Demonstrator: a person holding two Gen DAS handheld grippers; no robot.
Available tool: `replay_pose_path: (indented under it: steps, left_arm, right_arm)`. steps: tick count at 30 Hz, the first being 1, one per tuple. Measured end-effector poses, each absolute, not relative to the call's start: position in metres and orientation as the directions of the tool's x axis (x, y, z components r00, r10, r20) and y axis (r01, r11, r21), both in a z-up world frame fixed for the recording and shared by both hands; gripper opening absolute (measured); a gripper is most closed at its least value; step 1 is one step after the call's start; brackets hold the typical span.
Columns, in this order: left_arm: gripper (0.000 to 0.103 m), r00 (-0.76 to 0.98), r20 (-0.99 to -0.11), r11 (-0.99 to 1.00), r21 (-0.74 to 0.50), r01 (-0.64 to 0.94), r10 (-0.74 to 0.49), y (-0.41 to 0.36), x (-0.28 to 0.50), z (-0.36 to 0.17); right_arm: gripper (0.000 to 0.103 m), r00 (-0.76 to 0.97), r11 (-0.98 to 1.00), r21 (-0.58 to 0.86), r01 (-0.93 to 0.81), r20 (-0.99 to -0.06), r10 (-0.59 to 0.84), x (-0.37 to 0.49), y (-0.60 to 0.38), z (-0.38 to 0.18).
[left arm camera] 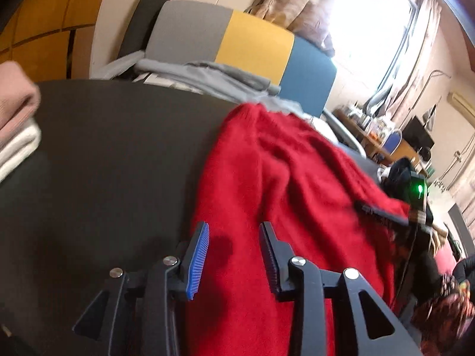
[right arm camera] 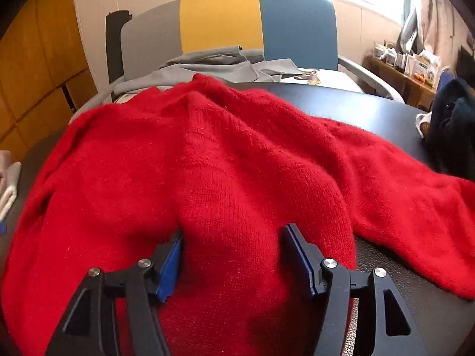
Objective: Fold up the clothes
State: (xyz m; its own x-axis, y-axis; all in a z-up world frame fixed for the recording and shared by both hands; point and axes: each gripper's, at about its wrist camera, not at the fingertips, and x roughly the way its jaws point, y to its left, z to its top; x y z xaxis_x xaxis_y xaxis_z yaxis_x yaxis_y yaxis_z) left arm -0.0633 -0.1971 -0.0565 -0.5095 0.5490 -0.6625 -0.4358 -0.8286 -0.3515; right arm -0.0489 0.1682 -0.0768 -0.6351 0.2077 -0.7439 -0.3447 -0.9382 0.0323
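A: Red sweater (right arm camera: 237, 160) is spread out on the dark surface (right arm camera: 371, 112), one sleeve trailing off to the right side in the right wrist view

B: And the right hand-held gripper (right arm camera: 234, 255) is right down on it, jaws parted, a hump of red knit sitting between the blue pads (right arm camera: 170, 267). I can't tell whether the pads actually press on it

A: Over in the left wrist view, the left hand-held gripper (left arm camera: 234, 255) hovers at the sweater's (left arm camera: 282, 192) left edge, jaws apart at a middling gap, nothing pinched between them

B: Bare dark surface (left arm camera: 104, 163) stretches away to its left, and at the far left edge there's a stack of folded clothes (left arm camera: 16, 124), pink on top, pale underneath

A: Behind the surface, a chair (right arm camera: 255, 23) with a grey, yellow and blue back, grey garments (right arm camera: 213, 65) heaped on its seat

B: Far right of the left view you catch the other hand-held gripper with a green light (left arm camera: 419, 190) glowing, and a bright window (left arm camera: 371, 14) beyond
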Motion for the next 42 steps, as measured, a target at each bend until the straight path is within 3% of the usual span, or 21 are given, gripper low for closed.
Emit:
replay_pose_path:
  steps: [7,13,16,18,20,22,32,36,40,42]
  left_arm:
    - [0.036,-0.402,-0.73,-0.789,-0.303,-0.534,0.553,-0.202,-0.007,-0.065]
    - [0.039,-0.432,-0.793,-0.761,-0.06,-0.646,0.429,-0.181,0.027,-0.073]
    - [0.039,-0.455,-0.784,-0.777,-0.056,-0.627,0.423,-0.18,0.029,-0.077]
    - [0.03,-0.488,-0.775,-0.783,-0.015,-0.622,0.402,-0.176,0.032,-0.076]
    - [0.006,-0.5,-0.773,-0.784,0.005,-0.62,0.391,-0.18,0.029,-0.07]
    - [0.006,-0.502,-0.771,-0.786,0.004,-0.619,0.392,-0.187,0.024,-0.06]
    - [0.004,-0.707,-0.674,-0.865,0.208,-0.457,0.211,-0.262,-0.087,0.058]
    - [0.002,-0.745,-0.656,-0.896,0.251,-0.365,0.12,-0.288,-0.134,0.082]
    - [0.001,-0.756,-0.654,-0.89,0.362,-0.278,-0.03,-0.297,-0.178,0.075]
    - [0.001,-0.74,-0.669,-0.902,0.36,-0.238,-0.071,-0.302,-0.197,0.067]
  right_arm:
    - [0.067,-0.635,-0.942,0.007,-0.335,-0.741,0.22,-0.051,0.167,-0.079]
    - [0.067,-0.639,-0.942,0.02,-0.335,-0.739,0.211,-0.055,0.168,-0.079]
    - [0.067,-0.64,-0.942,0.022,-0.335,-0.739,0.211,-0.055,0.167,-0.079]
    - [0.067,-0.641,-0.942,0.022,-0.335,-0.738,0.211,-0.055,0.167,-0.08]
    - [0.067,-0.642,-0.942,0.023,-0.335,-0.738,0.21,-0.055,0.168,-0.08]
    - [0.068,-0.642,-0.942,0.024,-0.335,-0.738,0.209,-0.055,0.168,-0.08]
    - [0.068,-0.644,-0.942,0.026,-0.334,-0.736,0.208,-0.056,0.167,-0.08]
    - [0.068,-0.644,-0.942,0.026,-0.334,-0.736,0.207,-0.056,0.167,-0.081]
    - [0.068,-0.644,-0.943,0.024,-0.333,-0.737,0.208,-0.056,0.167,-0.081]
    - [0.068,-0.644,-0.943,0.024,-0.333,-0.737,0.208,-0.056,0.167,-0.081]
